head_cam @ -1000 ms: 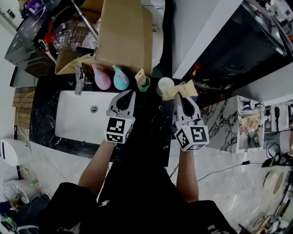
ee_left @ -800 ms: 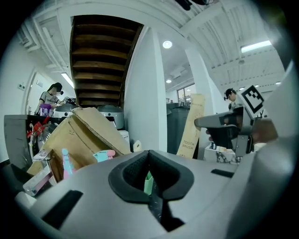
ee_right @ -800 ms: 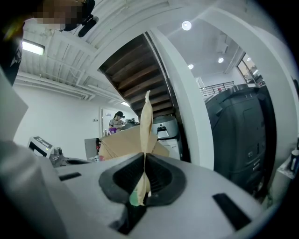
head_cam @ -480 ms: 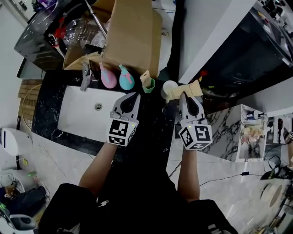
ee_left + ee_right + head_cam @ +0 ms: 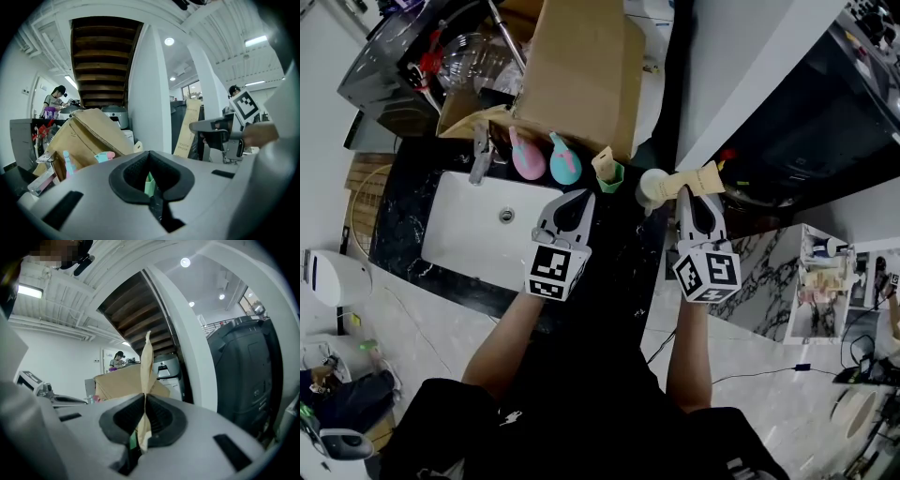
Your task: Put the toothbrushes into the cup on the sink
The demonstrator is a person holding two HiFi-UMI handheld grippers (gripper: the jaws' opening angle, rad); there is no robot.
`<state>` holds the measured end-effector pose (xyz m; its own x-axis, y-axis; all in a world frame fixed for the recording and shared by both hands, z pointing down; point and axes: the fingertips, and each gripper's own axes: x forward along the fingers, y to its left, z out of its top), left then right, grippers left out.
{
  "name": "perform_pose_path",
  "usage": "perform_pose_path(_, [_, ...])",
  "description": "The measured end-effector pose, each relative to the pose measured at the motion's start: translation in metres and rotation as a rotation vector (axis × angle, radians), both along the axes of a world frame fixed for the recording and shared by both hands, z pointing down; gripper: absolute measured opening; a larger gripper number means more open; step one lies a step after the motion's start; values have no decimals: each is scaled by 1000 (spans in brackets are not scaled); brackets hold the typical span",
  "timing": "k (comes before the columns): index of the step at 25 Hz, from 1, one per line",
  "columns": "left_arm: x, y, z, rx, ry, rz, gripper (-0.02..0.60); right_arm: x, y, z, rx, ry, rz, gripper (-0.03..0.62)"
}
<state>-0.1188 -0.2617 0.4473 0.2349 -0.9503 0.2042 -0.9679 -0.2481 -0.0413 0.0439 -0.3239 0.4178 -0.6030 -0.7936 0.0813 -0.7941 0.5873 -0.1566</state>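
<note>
Right of the green cup (image 5: 613, 176), past a white round thing (image 5: 652, 185), the right gripper (image 5: 690, 193) has its jaws pinched tight on a flat tan toothbrush pack (image 5: 707, 175). The pack stands up tall in the jaws and leans a little.

The green cup sits at the back of the dark counter (image 5: 398, 230), just right of the white sink (image 5: 459, 234). A tan thing, likely another pack, pokes out of it, so I think this is the cup to fill.

Just in front of the green cup hovers the left gripper (image 5: 572, 201). Its jaws are closed all the way and hold nothing.

The job now looks like this: bring the pack over to the green cup and put it in.

- Hold the pack upright, with its low end pointing down.
- Lift it over the white round thing, not through it.
- The cup looks small and light, so a bump could tip it.
- Slide the low end in beside the tan thing.
- Let go only once that end is inside.
</note>
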Motion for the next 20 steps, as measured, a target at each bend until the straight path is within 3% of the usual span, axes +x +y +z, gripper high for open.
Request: perform_pose_path(20, [11, -20, 15, -44, -22, 45, 2, -7, -29, 38, -62, 3, 4, 15])
